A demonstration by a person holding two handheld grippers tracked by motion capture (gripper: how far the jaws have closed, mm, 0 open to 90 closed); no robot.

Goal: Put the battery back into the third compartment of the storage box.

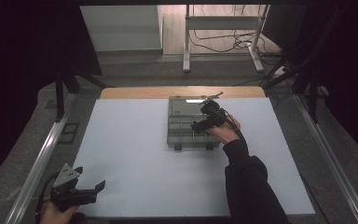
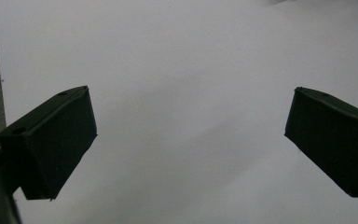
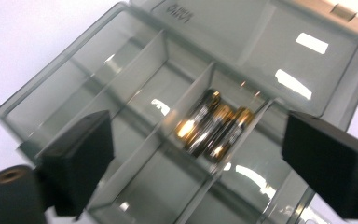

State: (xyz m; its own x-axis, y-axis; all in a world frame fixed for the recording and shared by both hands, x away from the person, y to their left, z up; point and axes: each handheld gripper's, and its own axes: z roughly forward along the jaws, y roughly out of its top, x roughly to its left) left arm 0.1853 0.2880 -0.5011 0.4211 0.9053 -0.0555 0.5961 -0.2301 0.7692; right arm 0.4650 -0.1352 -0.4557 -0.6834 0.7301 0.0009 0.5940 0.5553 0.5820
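Over the open box [image 1: 193,122] mid-table, the right gripper [image 3: 196,140] hangs with jaws spread wide and empty, clear of three batteries [image 3: 209,129] lying together in one compartment; left gripper [image 1: 91,187] waits near the table's edge, open and empty.

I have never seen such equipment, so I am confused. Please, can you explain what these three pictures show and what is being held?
A person holds hand-operated tongs in each hand. One camera looks down from above; two more ride on the tongs. On the white table stands a clear box with its lid open. The right tongs hover over it, open, holding nothing; three batteries lie in one compartment. The left tongs wait open above bare table near the person.
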